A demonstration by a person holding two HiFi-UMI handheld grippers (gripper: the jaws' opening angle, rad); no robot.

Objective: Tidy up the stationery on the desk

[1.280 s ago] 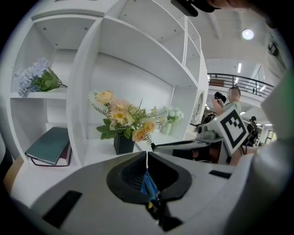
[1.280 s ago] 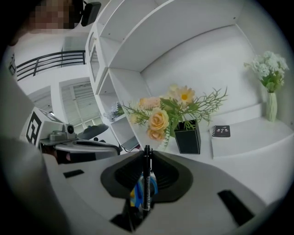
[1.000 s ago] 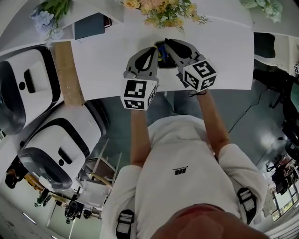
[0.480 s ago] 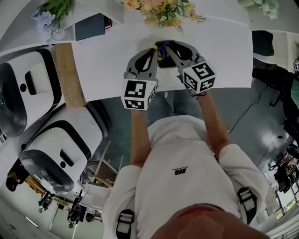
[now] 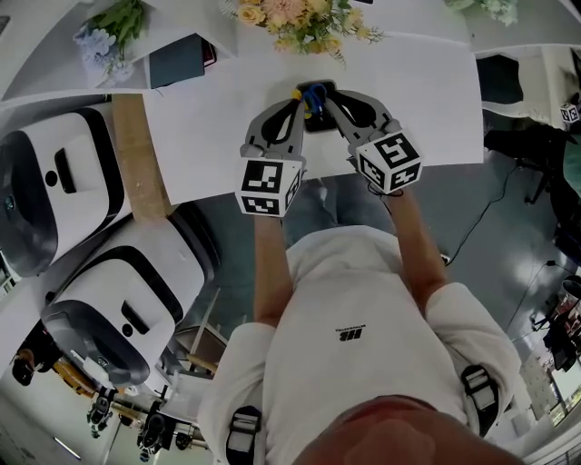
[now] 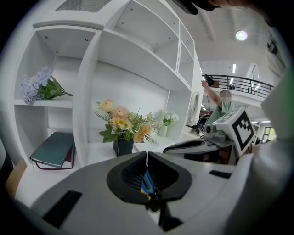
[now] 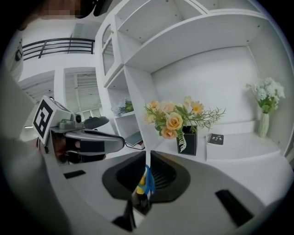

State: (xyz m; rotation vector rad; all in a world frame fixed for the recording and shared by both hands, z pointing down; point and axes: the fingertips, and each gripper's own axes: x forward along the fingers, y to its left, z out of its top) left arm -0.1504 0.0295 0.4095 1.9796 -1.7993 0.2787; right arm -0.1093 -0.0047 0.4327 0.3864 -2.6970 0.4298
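Over the white desk point(image 5: 427, 100) my two grippers point away from me, tips converging. Between the tips a small blue and yellow item point(image 5: 310, 93) shows, above a black shape I cannot identify. My left gripper point(image 5: 300, 93) is shut, and in the left gripper view the blue and yellow item point(image 6: 148, 185) sits clamped in the hollow of its jaws point(image 6: 147, 156). My right gripper point(image 5: 320, 91) has just been closing. In the right gripper view its jaws point(image 7: 148, 158) pinch a blue and yellow item point(image 7: 146, 181). Whether both hold one piece I cannot tell.
A dark vase of yellow flowers point(image 5: 304, 23) stands on the shelf just beyond the tips. A dark book point(image 5: 175, 53) and blue flowers point(image 5: 100, 36) sit to the left. Right of the vase lie a small notepad point(image 7: 215, 138) and a white-flower vase point(image 7: 263, 124). White machines point(image 5: 54, 173) stand left of the desk.
The right gripper's jaws have narrowed onto the blue and yellow item and it has lifted a little. The left gripper stays where it was.
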